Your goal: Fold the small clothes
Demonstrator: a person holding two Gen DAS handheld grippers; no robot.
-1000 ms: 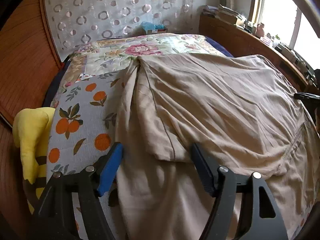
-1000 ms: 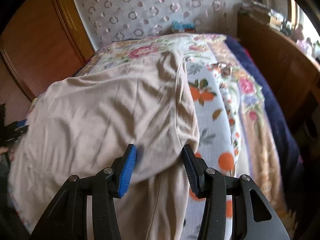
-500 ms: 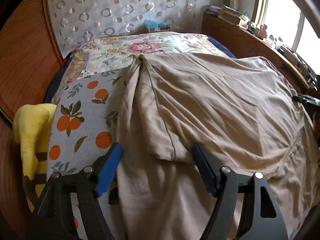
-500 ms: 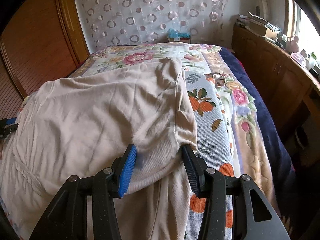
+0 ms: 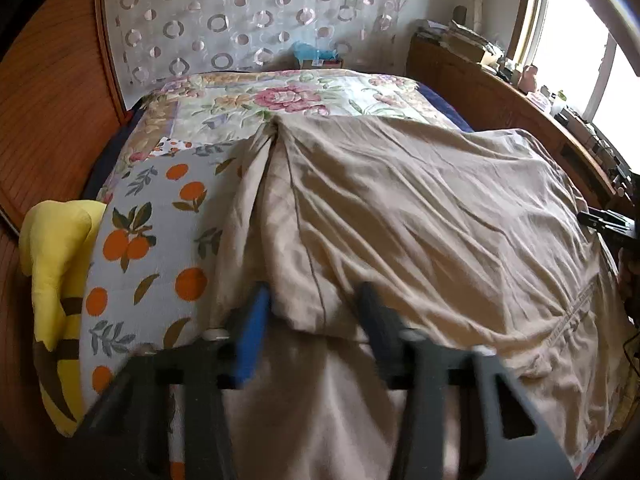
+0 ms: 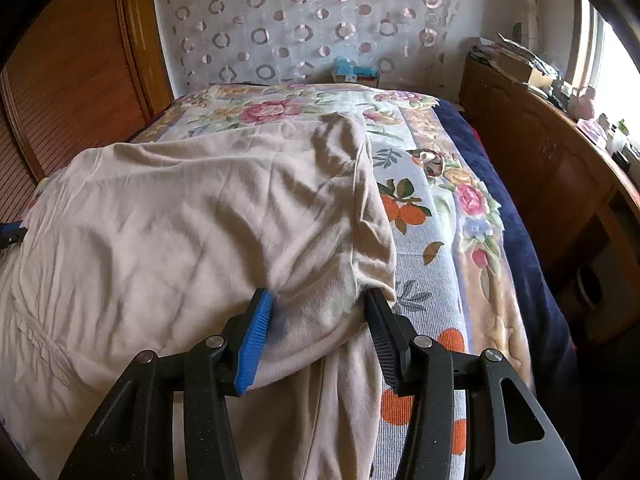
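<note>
A large beige garment [image 5: 420, 208] lies spread over the bed, with one edge folded back on itself. My left gripper [image 5: 314, 320] is at its near left corner. Its jaws are closing, blurred by motion, with the folded flap corner between them and a thin gap at each pad. In the right wrist view the same garment [image 6: 200, 220] fills the left half. My right gripper [image 6: 320, 320] is shut on a bunched fold at its near right corner, and cloth hangs below the pads. The right gripper's tip [image 5: 604, 224] shows at the far right of the left wrist view.
The bed's patchwork quilt [image 5: 160, 248] has orange and flower prints. A yellow plush toy [image 5: 56, 264] sits at the bed's left edge. A wooden cabinet [image 6: 540, 168] with clutter on top runs along the right side. A blue box [image 5: 316, 54] stands at the head.
The left gripper's jaws have moved in towards the flap corner and are blurred now. The right gripper kept its hold and shifted a little, carrying its fold along.
</note>
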